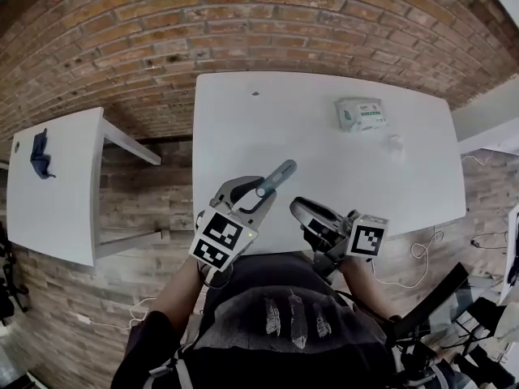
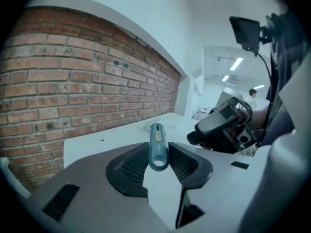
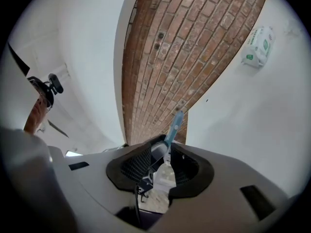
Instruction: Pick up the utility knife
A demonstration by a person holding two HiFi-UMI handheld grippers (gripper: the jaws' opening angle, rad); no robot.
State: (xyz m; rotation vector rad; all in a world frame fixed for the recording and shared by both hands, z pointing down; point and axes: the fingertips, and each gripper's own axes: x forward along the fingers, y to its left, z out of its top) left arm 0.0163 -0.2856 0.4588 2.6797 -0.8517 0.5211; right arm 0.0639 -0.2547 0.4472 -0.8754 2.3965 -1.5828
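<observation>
Brick (image 1: 243, 14) covers the wall behind the white table (image 1: 324, 160) and shows below and to either side of it as well. Left of that table stands a second white table (image 1: 57, 193), set apart from it, with a dark blue thing (image 1: 39, 156) lying near its far end; what it is cannot be made out.

Over the white table's near edge, left of its middle, hangs the left gripper (image 1: 255, 191), its marker cube (image 1: 220, 239) turned up toward the head camera. Its jaws are drawn partway in and clamp the utility knife (image 1: 276, 177). In the left gripper view (image 2: 158, 153) the ribbed pads press on both sides of the knife's ringed end (image 2: 157, 137), and the blue-grey body sticks out past the fingertips, clear of the tabletop.

Just right of it, also at the table's near edge, is the right gripper (image 1: 302, 213), pointing across toward the left one. Its jaws stand well apart and grip nothing (image 3: 163, 159). Through their gap that gripper's view shows the knife's tip and part of the left gripper beyond, neither of them touching the pads.

Toward the white table's far right corner lies a pack of wipes (image 1: 362, 113), with a small white thing (image 1: 395, 143) just nearer than it. Off the table's right edge, pale cables (image 1: 413, 258) trail over the brick.
</observation>
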